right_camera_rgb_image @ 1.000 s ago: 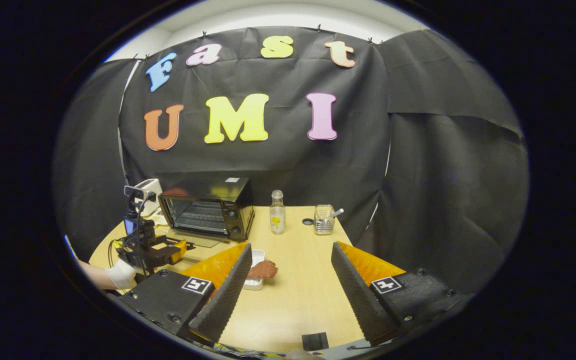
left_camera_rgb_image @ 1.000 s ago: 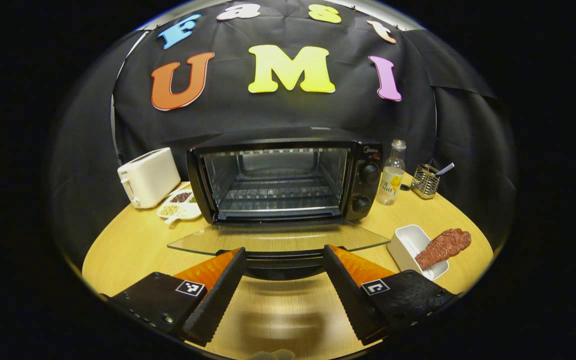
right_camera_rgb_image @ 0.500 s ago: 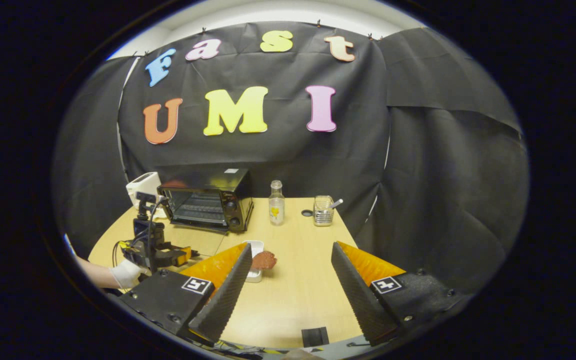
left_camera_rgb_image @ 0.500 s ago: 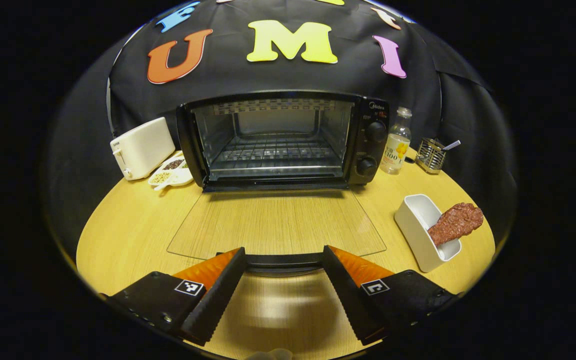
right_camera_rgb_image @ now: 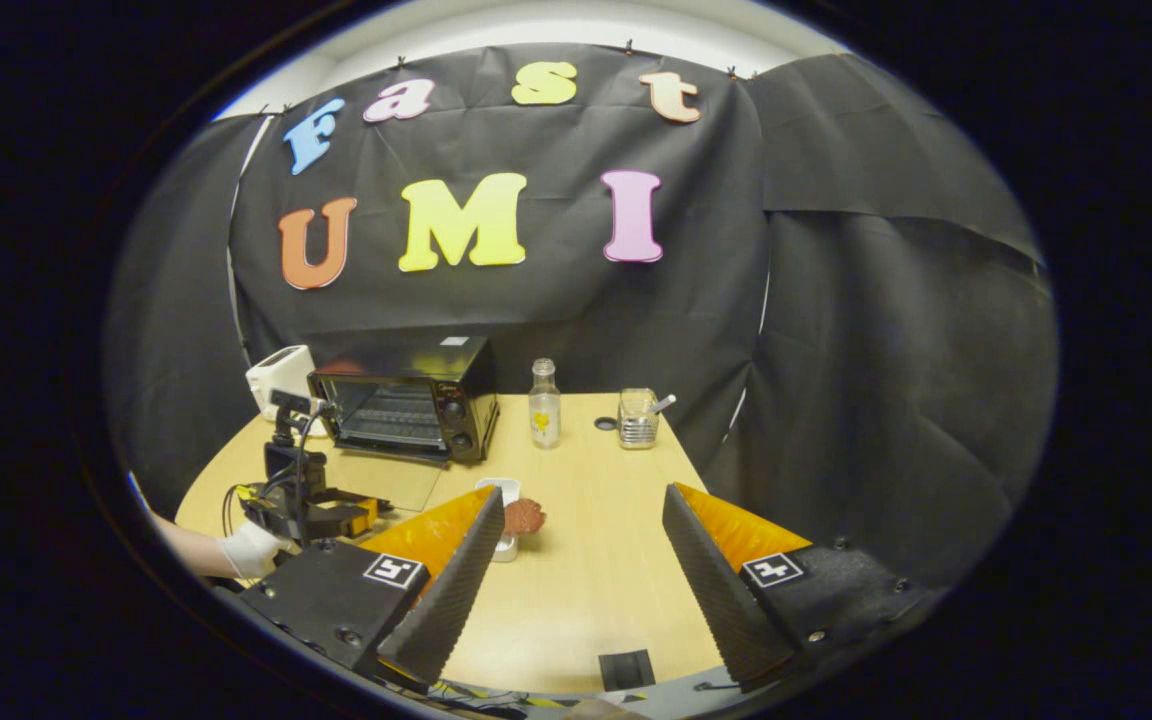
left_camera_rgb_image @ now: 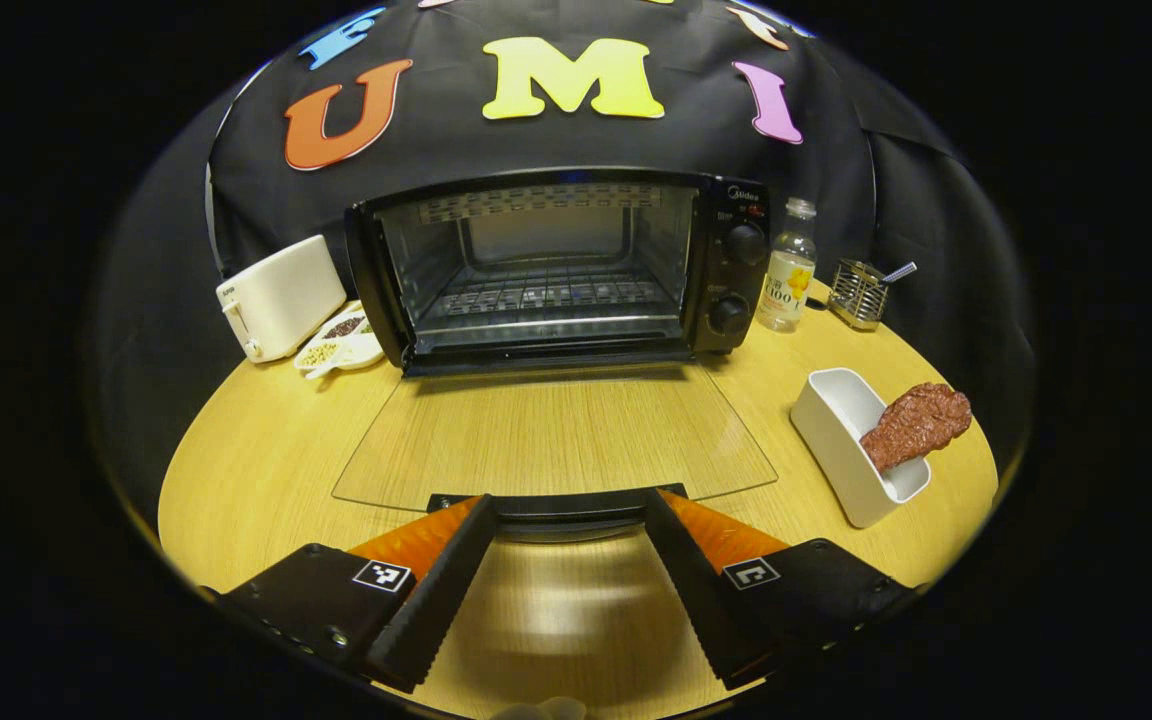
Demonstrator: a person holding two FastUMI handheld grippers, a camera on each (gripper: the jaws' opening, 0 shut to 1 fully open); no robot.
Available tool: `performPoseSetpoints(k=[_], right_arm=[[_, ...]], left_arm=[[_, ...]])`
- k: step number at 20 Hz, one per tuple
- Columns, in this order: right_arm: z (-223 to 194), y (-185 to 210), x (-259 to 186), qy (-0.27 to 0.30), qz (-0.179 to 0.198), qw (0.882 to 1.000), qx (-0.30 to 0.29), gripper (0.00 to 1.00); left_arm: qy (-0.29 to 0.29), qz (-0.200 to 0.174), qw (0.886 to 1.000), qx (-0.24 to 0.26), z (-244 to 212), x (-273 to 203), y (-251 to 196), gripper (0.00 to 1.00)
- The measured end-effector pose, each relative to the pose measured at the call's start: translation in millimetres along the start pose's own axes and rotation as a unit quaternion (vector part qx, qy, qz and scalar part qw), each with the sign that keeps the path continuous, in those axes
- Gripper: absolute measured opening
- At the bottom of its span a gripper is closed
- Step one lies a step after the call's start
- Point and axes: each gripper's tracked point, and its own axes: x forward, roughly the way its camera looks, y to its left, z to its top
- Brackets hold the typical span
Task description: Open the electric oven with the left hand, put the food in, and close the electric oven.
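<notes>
Each gripper has black blocky housings with screws and a square black-and-white marker per side, with sawtooth-edged fingers. A white glove covers the hand; black cables loop above it.

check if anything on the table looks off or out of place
One thing: the brown piece of food sits askew in the white dish, one end propped on the rim and sticking out over the table. The oven door lying flat open fits the task.
</notes>
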Motion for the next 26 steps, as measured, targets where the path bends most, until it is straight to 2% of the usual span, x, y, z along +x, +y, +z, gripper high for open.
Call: performPoseSetpoints(k=[2, 3, 8, 12, 13, 16, 18, 22, 24, 25, 26], right_arm=[[-0.1, 2.4, 3.3, -0.002, 0.003, 1.0, -0.002, 1.0], [-0.3, 2.4, 7.3, -0.002, 0.004, 1.0, -0.002, 0.96], [-11.2, 5.9, 42.7, 0.015, 0.032, 0.999, 0.001, 0.97], [-29.6, 11.5, 96.6, 0.049, 0.073, 0.996, -0.005, 1.0], [-34.6, 14.6, 112.5, 0.06, 0.087, 0.994, 0.001, 0.97], [-50.9, 24.6, 161.1, 0.092, 0.124, 0.988, 0.027, 1.0], [-67.5, 33.9, 190.0, 0.12, 0.148, 0.981, 0.039, 1.0], [-105.0, 46.9, 229.8, 0.192, 0.192, 0.96, 0.073, 0.98], [-119.7, 52.3, 238.2, 0.223, 0.212, 0.947, 0.096, 0.91], [-126.9, 56.6, 241.2, 0.237, 0.22, 0.94, 0.109, 0.83], [-132.4, 61.9, 243.6, 0.252, 0.229, 0.933, 0.121, 0.77]], left_arm=[[-0.019, 0.002, 1.0, 0.009, 11.4, -11.8, 5.3, 0.97], [-0.029, 0.002, 1.0, 0.011, 17.7, -20.0, 8.3, 0.97], [-0.087, 0.003, 0.996, -0.006, 56.6, -77.0, 22.8, 0.97], [-0.139, 0.016, 0.99, -0.007, 94.8, -128.8, 30.2, 0.97], [-0.151, 0.022, 0.988, -0.013, 105.8, -142.3, 31.9, 0.97], [-0.178, 0.049, 0.982, -0.027, 131.8, -181.1, 36.4, 0.97], [-0.187, 0.072, 0.979, -0.029, 143.4, -204.5, 41.0, 0.97], [-0.202, 0.116, 0.972, -0.03, 160.2, -243.9, 43.7, 0.97], [-0.202, 0.133, 0.97, -0.036, 163.5, -259.4, 39.4, 0.96], [-0.203, 0.14, 0.968, -0.041, 165.5, -264.6, 37.7, 1.0], [-0.202, 0.147, 0.967, -0.047, 165.3, -268.5, 35.5, 0.97]])
